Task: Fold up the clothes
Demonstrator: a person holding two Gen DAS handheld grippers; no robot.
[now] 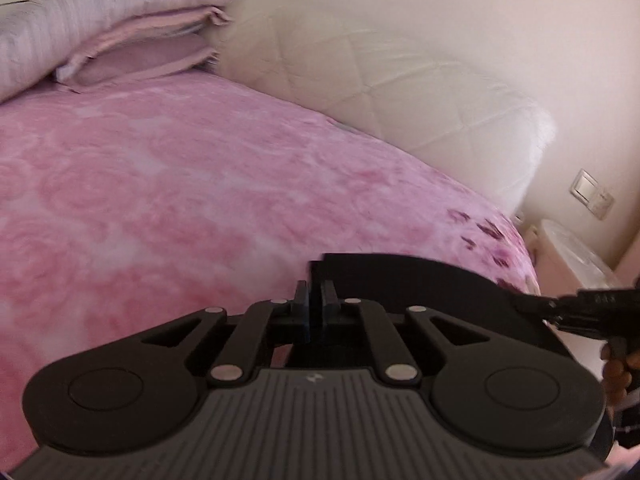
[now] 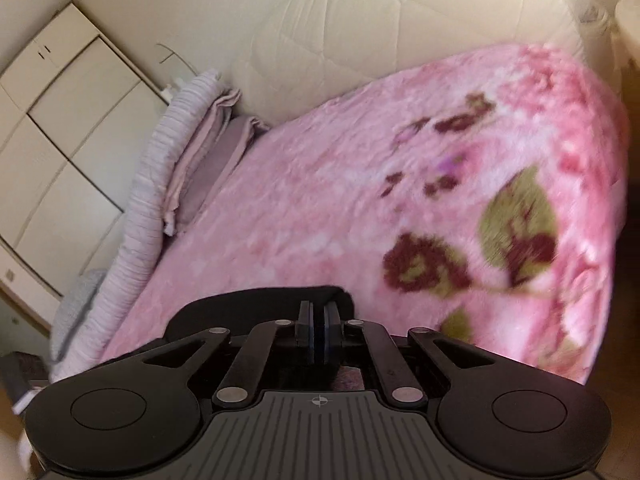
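Now both claws (image 1: 315,292) (image 2: 319,312) pinched on black garment (image 1: 420,280)

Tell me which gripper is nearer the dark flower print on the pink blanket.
Right. The right gripper sits just before the flower print; the left gripper holds the black garment farther away, over plain pink blanket.

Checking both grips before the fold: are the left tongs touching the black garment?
Touching. In the left wrist view the left tongs are shut on the black garment's edge.

Both wrist cams look down along tongs, close over shared pink blanket (image 1: 180,184) & headboard (image 2: 360,32)
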